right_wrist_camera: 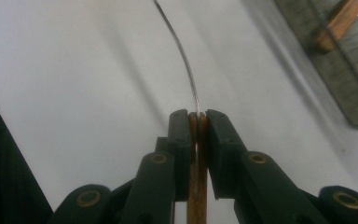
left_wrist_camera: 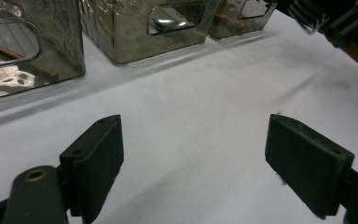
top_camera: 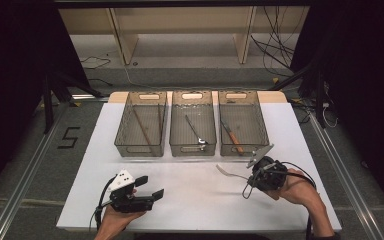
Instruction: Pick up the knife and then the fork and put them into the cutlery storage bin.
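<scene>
A white-topped table (top_camera: 195, 195) carries three smoky see-through bins in a row at its far edge. The left bin (top_camera: 141, 124) holds long brown sticks, the middle bin (top_camera: 193, 123) a metal utensil, and the right bin (top_camera: 243, 123) a wooden-handled utensil. The bins stand just beside one another; the near part of the tabletop is bare white.

Overhead light falls evenly on the white tabletop (top_camera: 190, 200), while the room around it sinks into darkness. The clear bins (left_wrist_camera: 140, 28) carry rippled glare in the left gripper view. Soft shadows trail diagonally; close foregrounds blur slightly.
</scene>
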`<action>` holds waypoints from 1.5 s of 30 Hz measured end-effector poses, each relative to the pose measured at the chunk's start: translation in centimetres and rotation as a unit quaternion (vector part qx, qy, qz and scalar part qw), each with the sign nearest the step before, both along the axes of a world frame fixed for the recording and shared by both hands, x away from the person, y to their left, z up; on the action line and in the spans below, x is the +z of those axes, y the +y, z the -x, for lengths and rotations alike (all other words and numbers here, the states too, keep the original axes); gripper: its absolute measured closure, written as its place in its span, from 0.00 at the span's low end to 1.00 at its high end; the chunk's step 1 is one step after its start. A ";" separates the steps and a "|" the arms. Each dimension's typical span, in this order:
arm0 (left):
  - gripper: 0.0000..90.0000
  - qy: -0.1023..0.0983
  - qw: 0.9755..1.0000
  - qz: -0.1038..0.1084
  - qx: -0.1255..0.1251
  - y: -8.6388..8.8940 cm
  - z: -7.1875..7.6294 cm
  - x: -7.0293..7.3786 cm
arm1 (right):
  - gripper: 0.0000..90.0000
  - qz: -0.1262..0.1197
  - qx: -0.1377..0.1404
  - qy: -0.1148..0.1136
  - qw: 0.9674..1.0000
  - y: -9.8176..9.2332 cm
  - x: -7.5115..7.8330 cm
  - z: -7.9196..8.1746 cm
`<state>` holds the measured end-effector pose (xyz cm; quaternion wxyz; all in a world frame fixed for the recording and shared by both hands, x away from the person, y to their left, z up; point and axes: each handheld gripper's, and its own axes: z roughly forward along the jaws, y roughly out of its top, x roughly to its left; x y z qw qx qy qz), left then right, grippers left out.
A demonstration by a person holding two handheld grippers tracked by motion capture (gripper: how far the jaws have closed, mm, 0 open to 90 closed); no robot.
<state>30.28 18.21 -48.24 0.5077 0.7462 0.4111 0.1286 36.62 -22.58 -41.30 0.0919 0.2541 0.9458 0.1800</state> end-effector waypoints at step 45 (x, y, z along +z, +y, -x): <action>0.21 -0.005 1.000 0.009 0.002 0.2 0.0 0.0 | 0.90 -0.104 -0.157 -0.053 0.981 3.2 7.2 -10.6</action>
